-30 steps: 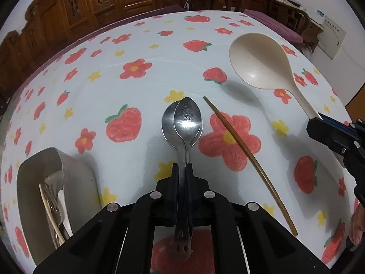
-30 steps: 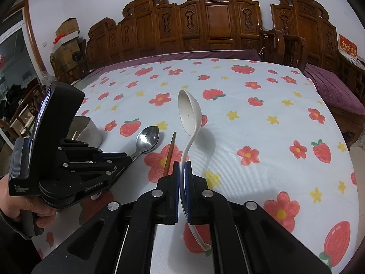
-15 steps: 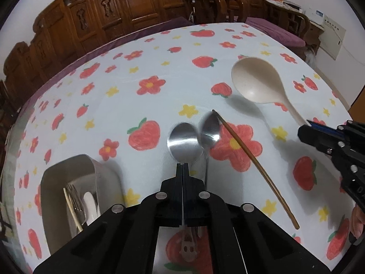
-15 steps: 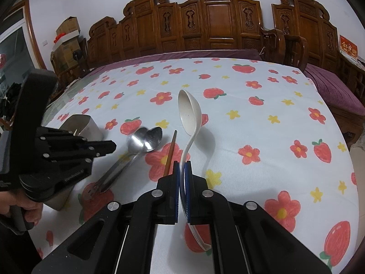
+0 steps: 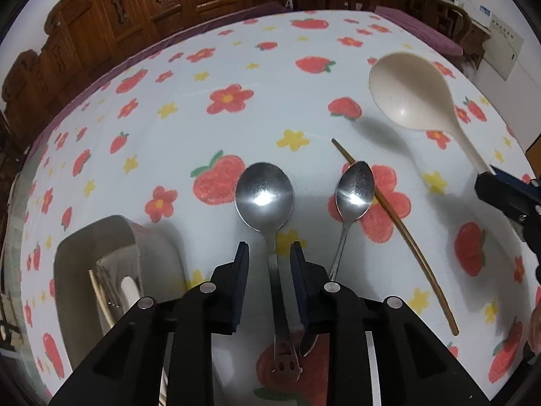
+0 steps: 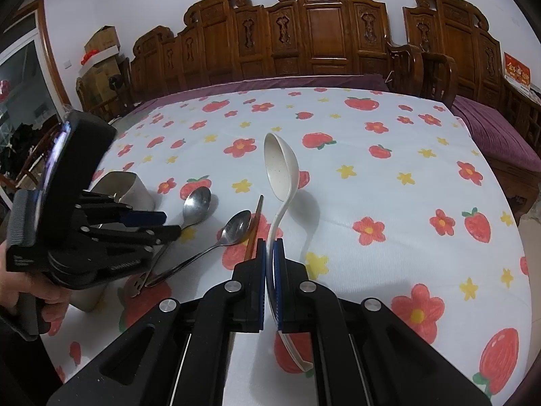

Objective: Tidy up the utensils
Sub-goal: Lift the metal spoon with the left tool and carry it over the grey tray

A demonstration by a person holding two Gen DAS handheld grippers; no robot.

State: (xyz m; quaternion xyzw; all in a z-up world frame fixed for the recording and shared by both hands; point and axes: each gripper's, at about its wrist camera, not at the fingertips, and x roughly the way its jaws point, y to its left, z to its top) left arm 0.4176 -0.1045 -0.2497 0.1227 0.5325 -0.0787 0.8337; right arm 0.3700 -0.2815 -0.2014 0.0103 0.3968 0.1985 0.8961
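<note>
Utensils lie spread on the strawberry-print worktop [image 5: 236,67]: a large steel spoon [image 5: 265,199] with its handle running between the spread-wide fingers of the left claw [image 5: 268,253], a smaller steel spoon [image 5: 353,193] just to its right, and a brown chopstick [image 5: 395,223] beside that. The right claw [image 6: 269,242] is clamped on the handle of a cream ladle [image 6: 280,169], its bowl raised above the cloth. A metal utensil holder [image 5: 98,253] stands at the left with pieces already inside.
</note>
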